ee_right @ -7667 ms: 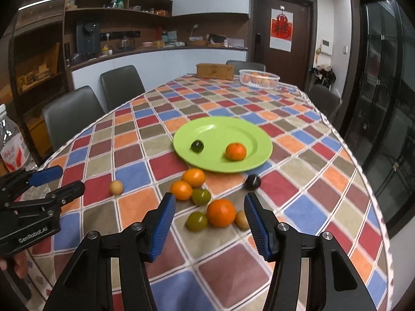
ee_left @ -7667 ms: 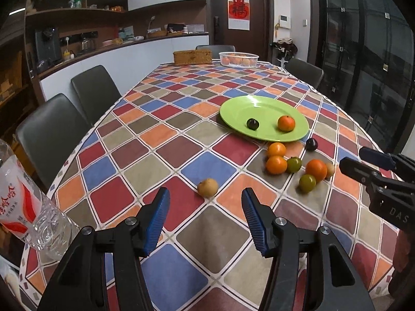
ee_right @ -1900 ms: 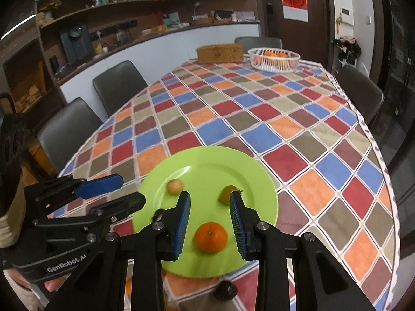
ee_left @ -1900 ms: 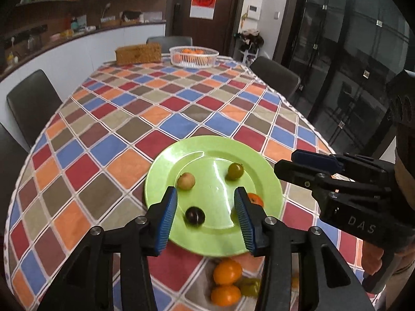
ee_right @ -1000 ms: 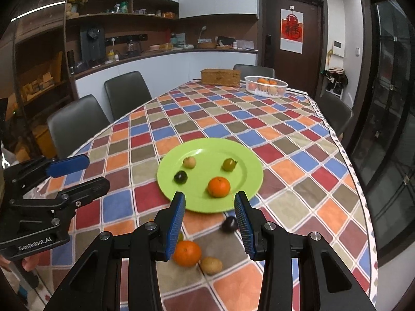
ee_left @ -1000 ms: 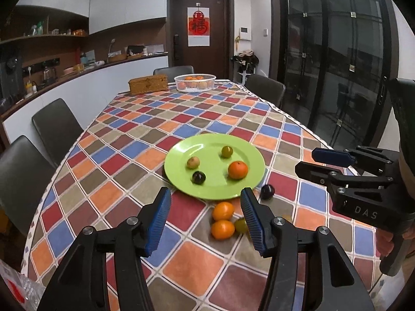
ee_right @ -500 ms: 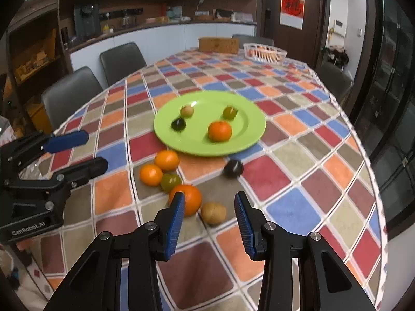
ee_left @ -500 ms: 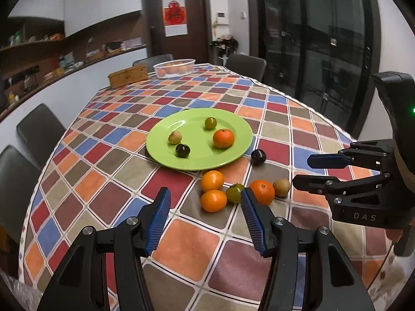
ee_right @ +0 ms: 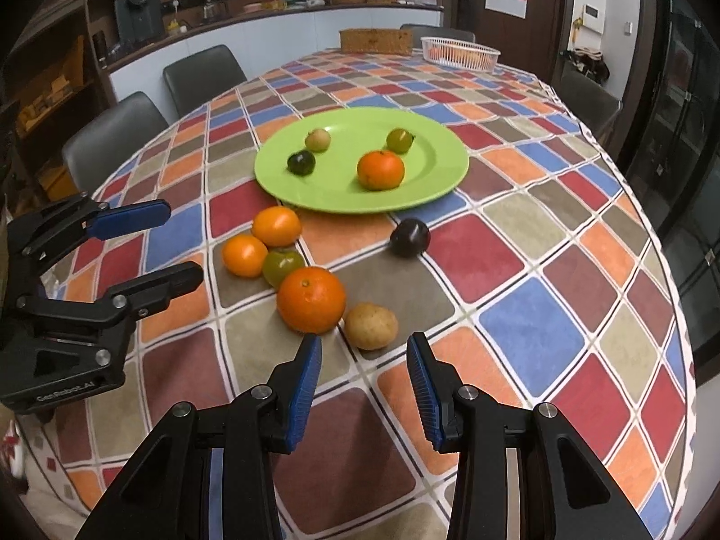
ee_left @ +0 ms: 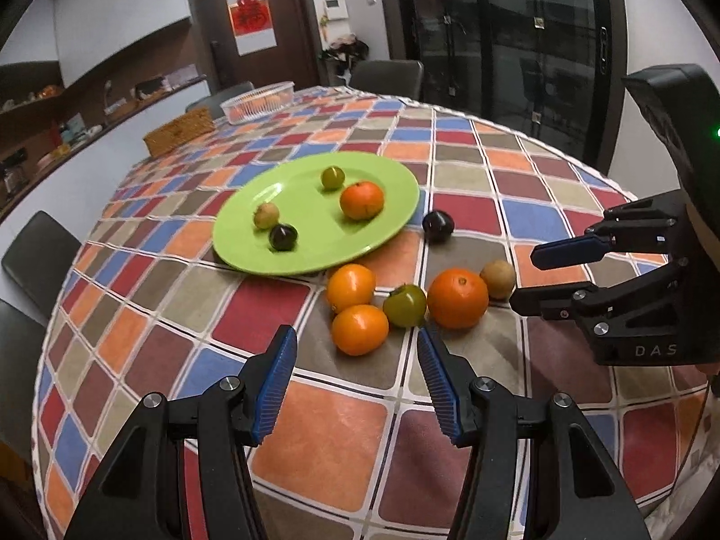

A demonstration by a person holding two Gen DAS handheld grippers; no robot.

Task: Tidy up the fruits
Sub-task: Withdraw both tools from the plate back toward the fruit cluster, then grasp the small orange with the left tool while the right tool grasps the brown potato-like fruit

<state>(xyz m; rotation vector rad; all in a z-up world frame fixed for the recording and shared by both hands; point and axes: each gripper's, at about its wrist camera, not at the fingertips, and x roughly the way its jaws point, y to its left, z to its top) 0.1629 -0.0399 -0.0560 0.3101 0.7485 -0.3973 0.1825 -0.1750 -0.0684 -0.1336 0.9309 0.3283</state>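
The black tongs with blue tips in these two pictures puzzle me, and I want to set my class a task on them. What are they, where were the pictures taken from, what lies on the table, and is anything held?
They are two hand-held grippers; a person carries one in each hand. Each has a camera that looks forward along its two blue-padded fingers.

One picture is from the left gripper, with the right one at its side. The other is from the right gripper, with the left one at its side.

On the checked tablecloth a green plate holds four fruits. Six more lie in front of it, among them a large orange, a brown fruit and a dark plum.

Both grippers are open and hold nothing.
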